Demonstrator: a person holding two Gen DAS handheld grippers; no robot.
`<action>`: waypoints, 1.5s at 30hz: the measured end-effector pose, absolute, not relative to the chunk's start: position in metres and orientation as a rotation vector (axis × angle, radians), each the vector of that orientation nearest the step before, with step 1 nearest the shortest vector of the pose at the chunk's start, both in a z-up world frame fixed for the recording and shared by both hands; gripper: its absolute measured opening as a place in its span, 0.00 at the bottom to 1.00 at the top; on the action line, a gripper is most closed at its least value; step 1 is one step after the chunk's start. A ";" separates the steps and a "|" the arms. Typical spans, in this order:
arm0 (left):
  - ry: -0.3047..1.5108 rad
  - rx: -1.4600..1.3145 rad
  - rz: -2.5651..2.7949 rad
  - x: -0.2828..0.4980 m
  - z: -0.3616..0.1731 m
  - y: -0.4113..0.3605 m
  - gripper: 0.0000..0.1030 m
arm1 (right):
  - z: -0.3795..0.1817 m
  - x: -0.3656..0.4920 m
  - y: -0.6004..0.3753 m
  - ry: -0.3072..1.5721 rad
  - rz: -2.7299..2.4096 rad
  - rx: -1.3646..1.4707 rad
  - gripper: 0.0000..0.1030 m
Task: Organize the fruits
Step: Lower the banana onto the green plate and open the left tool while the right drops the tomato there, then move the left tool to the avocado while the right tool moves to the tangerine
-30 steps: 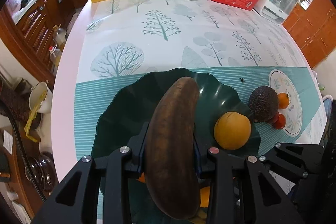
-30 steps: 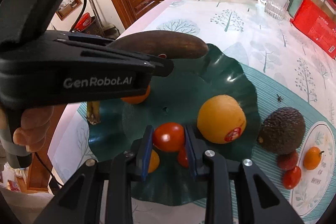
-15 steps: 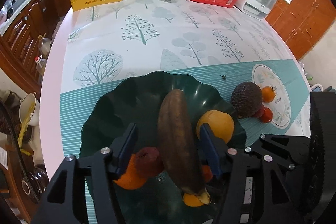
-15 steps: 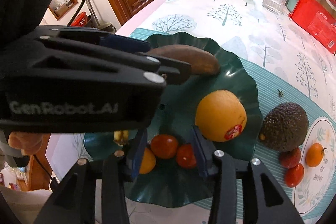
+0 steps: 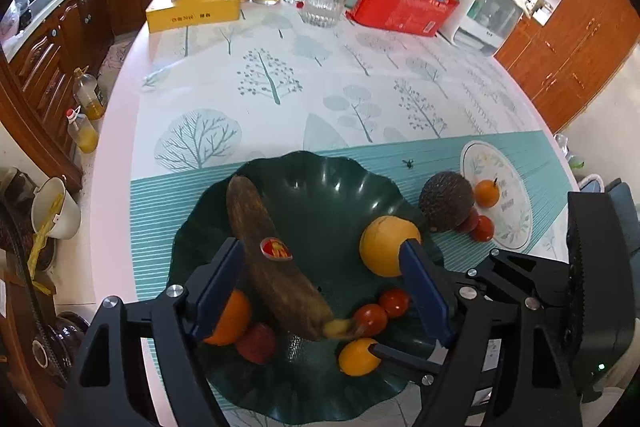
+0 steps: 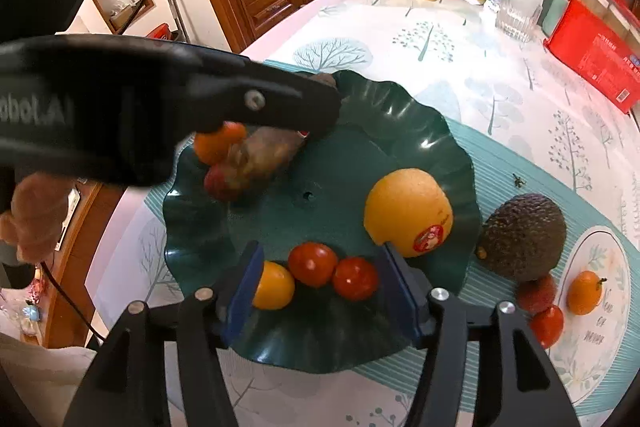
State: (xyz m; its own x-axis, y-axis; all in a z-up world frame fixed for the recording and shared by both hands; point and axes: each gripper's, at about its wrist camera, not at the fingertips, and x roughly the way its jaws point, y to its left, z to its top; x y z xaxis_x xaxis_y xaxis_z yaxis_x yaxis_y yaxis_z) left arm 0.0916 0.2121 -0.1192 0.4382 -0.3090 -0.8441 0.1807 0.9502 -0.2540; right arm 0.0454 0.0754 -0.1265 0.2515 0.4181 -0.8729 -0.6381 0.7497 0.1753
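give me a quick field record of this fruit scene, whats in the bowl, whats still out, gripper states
bowl: dark green wavy-edged plastic bowl
in bowl: browned overripe banana, large yellow-orange citrus with sticker, two red cherry tomatoes, small yellow tomato
still outside: dark bumpy avocado beside the bowl, small orange kumquat on the tablecloth's printed circle
left hand-held gripper: open, over the banana
right hand-held gripper: open, tomatoes between the jaws

Both the left gripper (image 5: 320,291) and right gripper (image 6: 320,299) have opened, leaving the brown banana (image 5: 272,259) and tomato (image 6: 313,264) in the green dish (image 5: 320,187).
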 end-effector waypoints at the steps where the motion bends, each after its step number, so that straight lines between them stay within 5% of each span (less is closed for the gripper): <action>1: 1.068 -0.137 -0.300 0.089 -0.116 0.213 0.78 | -0.126 0.045 0.074 1.100 0.725 -0.230 0.58; 22: 1.014 -0.118 -0.258 0.040 -0.077 0.194 0.78 | -0.102 0.025 0.017 1.060 0.687 -0.136 0.59; 33: 0.985 -0.084 -0.243 0.036 -0.054 0.132 0.79 | -0.070 0.034 -0.050 0.997 0.632 -0.123 0.58; 45: 1.043 0.032 -0.171 0.072 -0.087 0.039 0.79 | -0.079 0.086 -0.152 1.017 0.574 -0.141 0.58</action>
State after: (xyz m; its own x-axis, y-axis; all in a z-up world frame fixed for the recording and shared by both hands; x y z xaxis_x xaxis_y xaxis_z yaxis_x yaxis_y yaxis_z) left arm 0.0721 0.0391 -0.0873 0.4916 -0.1258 -0.8617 0.1565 0.9862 -0.0547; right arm 0.0860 -0.1520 -0.0794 0.3932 0.3868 -0.8341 -0.5143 0.8446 0.1491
